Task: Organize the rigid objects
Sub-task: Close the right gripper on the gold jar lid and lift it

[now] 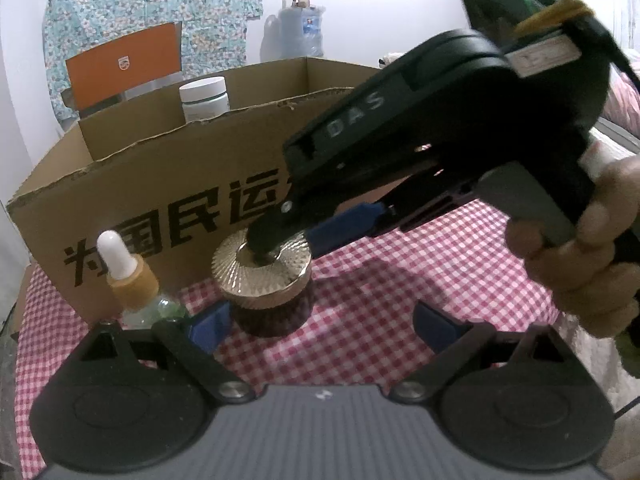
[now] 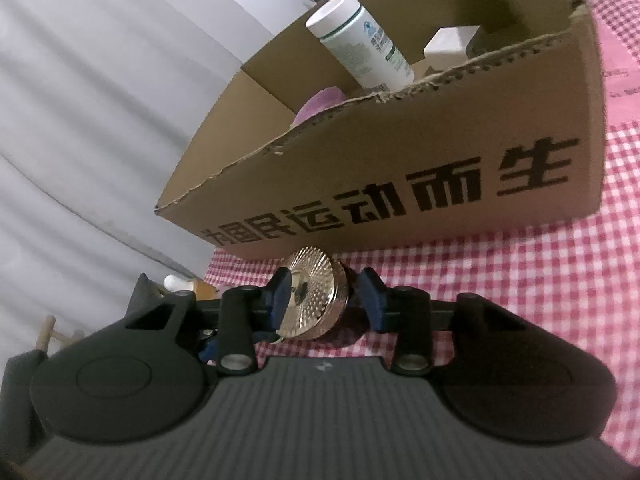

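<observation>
Closing on the gold-lidded jar (image 2: 316, 296) w/ your right gripper (image 2: 324, 294) is where things can slip. The jar stands on the checked cloth (image 2: 520, 280) just in front of the cardboard box (image 2: 400, 184), not yet in it. In the right wrist view one blue pad (image 2: 280, 296) looks to be against the lid's top face and the other sits by the dark base, so you're taking it top-to-bottom, tilted over. Whether both pads actually press yet I can't tell; the far pad seems to have a sliver of gap.

Risks, as I judge them:
- The lid is ribbed metal, prob. slick; a one-sided push could tip the jar or skid it into the box wall.
- If the lid is only screwed on loosely, lifting by it could leave the body behind.
- The dropper bottle (image 1: 128, 276) stands just beside the jar, on its left in the left wrist view. A jar that rolls or a wide swing could knock it over, and it's top-heavy.
- Box wall is tall and near; lift well clear before going over, or the jar catches the torn edge.

Your left gripper (image 1: 324, 328) is released, fingers wide apart w/ nothing between, hovering near the jar. Keep it out of the right's path.
</observation>
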`<control>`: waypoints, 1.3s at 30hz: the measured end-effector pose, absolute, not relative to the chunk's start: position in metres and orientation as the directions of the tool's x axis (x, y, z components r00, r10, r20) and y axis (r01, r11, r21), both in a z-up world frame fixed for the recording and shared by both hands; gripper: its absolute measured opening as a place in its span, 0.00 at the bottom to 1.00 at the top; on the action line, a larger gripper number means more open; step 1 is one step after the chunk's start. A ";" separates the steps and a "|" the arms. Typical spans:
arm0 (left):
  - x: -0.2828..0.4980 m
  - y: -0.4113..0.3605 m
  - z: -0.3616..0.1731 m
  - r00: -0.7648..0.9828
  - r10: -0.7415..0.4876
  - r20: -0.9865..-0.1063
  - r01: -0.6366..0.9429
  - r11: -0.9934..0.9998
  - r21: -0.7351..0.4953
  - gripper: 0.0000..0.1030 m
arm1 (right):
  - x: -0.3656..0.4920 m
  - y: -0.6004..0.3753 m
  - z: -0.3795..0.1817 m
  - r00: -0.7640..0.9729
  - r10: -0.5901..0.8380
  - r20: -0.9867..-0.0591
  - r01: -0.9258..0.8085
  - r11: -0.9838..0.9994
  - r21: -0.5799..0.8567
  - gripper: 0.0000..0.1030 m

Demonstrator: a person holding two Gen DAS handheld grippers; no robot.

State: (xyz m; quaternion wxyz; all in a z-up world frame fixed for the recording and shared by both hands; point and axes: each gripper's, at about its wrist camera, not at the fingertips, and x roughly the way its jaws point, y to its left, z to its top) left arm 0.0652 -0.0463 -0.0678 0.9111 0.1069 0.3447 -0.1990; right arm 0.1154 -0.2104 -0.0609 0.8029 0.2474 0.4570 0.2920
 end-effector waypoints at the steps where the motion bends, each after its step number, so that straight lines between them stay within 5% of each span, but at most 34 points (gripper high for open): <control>1: 0.066 -0.047 -0.068 0.684 -0.285 -0.671 0.433 0.900 0.059 0.95 | 0.118 -0.209 -0.062 0.404 0.699 -0.591 -0.245 0.705 0.666 0.36; 39: 0.049 -0.098 -0.066 0.604 -0.414 -0.681 0.608 0.792 0.057 0.95 | 0.073 -0.277 -0.060 0.453 0.655 -0.605 -0.152 0.725 0.671 0.38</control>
